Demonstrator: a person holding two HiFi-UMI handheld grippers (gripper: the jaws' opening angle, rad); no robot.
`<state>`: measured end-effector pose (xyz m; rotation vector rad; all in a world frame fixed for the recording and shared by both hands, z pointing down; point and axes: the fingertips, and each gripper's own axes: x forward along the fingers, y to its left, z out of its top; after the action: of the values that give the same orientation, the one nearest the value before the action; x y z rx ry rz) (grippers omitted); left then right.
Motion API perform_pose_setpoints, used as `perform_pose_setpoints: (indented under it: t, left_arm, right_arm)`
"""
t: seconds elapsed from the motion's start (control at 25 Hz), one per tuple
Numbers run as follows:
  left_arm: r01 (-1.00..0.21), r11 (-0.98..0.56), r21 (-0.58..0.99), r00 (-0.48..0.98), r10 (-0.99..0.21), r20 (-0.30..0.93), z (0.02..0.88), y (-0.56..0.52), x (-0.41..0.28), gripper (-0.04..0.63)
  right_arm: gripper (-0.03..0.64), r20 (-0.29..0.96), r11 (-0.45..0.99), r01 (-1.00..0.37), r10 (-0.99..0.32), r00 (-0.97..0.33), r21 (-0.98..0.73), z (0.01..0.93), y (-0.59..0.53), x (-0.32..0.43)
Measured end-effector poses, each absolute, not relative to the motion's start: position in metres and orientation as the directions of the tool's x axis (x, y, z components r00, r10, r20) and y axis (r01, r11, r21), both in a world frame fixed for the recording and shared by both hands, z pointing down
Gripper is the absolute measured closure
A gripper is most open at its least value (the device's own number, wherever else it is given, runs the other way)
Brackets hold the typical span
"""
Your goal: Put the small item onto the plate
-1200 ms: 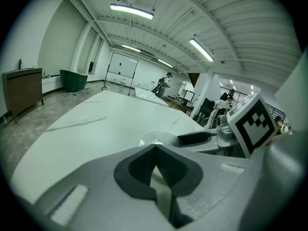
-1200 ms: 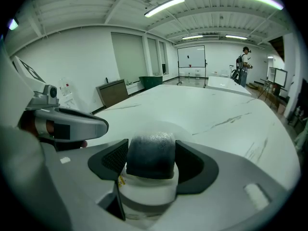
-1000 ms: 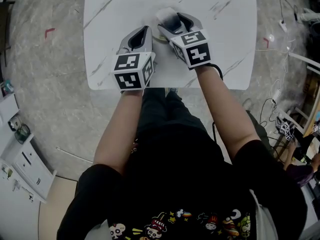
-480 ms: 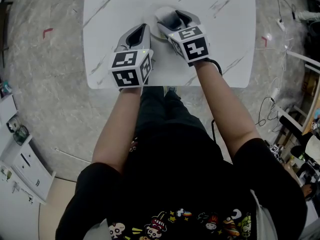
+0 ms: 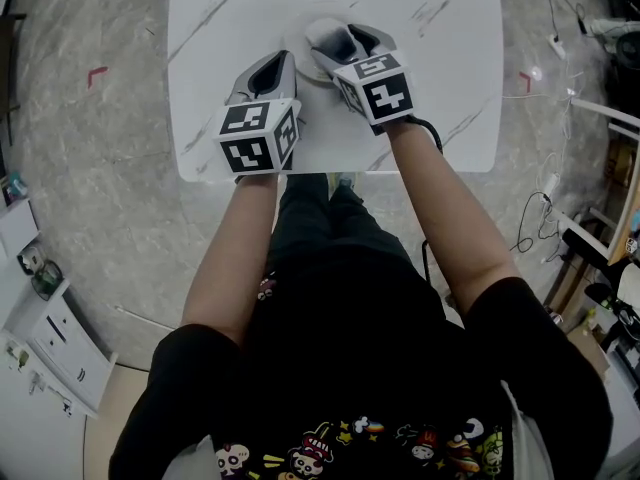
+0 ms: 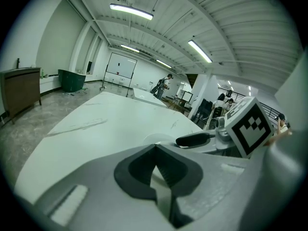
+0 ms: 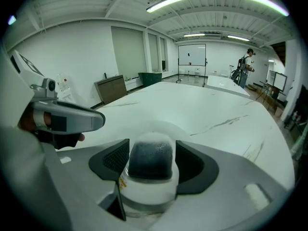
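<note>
White small cylindrical item with dark domed top [image 7: 149, 186] is clamped in right gripper [image 7: 152, 161] | held over white round plate [image 6: 157, 137] on white marble-veined table [image 5: 430, 68], contact not discernible | left gripper [image 6: 155, 150] jaws are pressed together, nothing gripped, beside plate

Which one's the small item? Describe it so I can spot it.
On the white marble table, find the right hand-held gripper at the plate. Clamped between its jaws is the small item: a squat white container with a dark domed cap, the only thing held.
</note>
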<state>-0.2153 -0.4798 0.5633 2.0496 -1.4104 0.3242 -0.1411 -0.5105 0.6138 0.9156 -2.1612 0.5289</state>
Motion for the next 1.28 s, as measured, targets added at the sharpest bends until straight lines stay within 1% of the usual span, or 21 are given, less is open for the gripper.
perform_pose_setpoints:
  t: [0.04, 0.08, 0.24, 0.28, 0.48, 0.72, 1.0, 1.16, 1.28]
  left_arm:
    - [-0.906, -0.242, 0.348, 0.402, -0.753, 0.521, 0.560, -0.480, -0.216, 0.595]
    - [-0.905, -0.249, 0.344, 0.405, -0.753, 0.519, 0.556, -0.481, -0.216, 0.595]
    - [-0.904, -0.280, 0.324, 0.416, -0.754, 0.508, 0.535, -0.478, -0.221, 0.595]
    - [-0.903, -0.289, 0.319, 0.420, -0.755, 0.504, 0.529, -0.478, -0.221, 0.595]
    - [-0.893, -0.352, 0.282, 0.448, -0.769, 0.457, 0.483, -0.474, -0.220, 0.595]
    - [-0.884, -0.427, 0.191, 0.468, -0.802, 0.372, 0.418, -0.457, -0.215, 0.595]
    - [-0.912, -0.380, 0.157, 0.410, -0.862, 0.297, 0.375, -0.436, -0.220, 0.595]
    - [-0.930, -0.333, 0.157, 0.365, -0.890, 0.273, 0.369, -0.422, -0.220, 0.595]
    - [-0.938, -0.313, 0.146, 0.340, -0.914, 0.221, 0.356, -0.414, -0.220, 0.595]
  right_arm:
    - [0.307, 0.735, 0.651, -0.752, -0.462, -0.496, -0.098, 0.605, -0.511, -0.138]
    - [0.345, 0.717, 0.635, -0.765, -0.483, -0.503, -0.110, 0.595, -0.512, -0.134]
    - [0.586, 0.615, 0.554, -0.816, -0.588, -0.525, -0.167, 0.538, -0.513, -0.109]
    - [0.595, 0.590, 0.543, -0.821, -0.609, -0.530, -0.177, 0.523, -0.512, -0.101]
    - [0.597, 0.479, 0.531, -0.829, -0.689, -0.544, -0.177, 0.448, -0.493, -0.068]
    - [0.597, 0.392, 0.495, -0.853, -0.761, -0.517, -0.163, 0.388, -0.455, -0.039]
    - [0.597, 0.341, 0.519, -0.843, -0.774, -0.533, -0.141, 0.371, -0.443, -0.025]
    - [0.597, 0.323, 0.552, -0.823, -0.761, -0.563, -0.132, 0.371, -0.440, -0.032]
    - [0.597, 0.298, 0.579, -0.804, -0.750, -0.590, -0.137, 0.367, -0.438, -0.041]
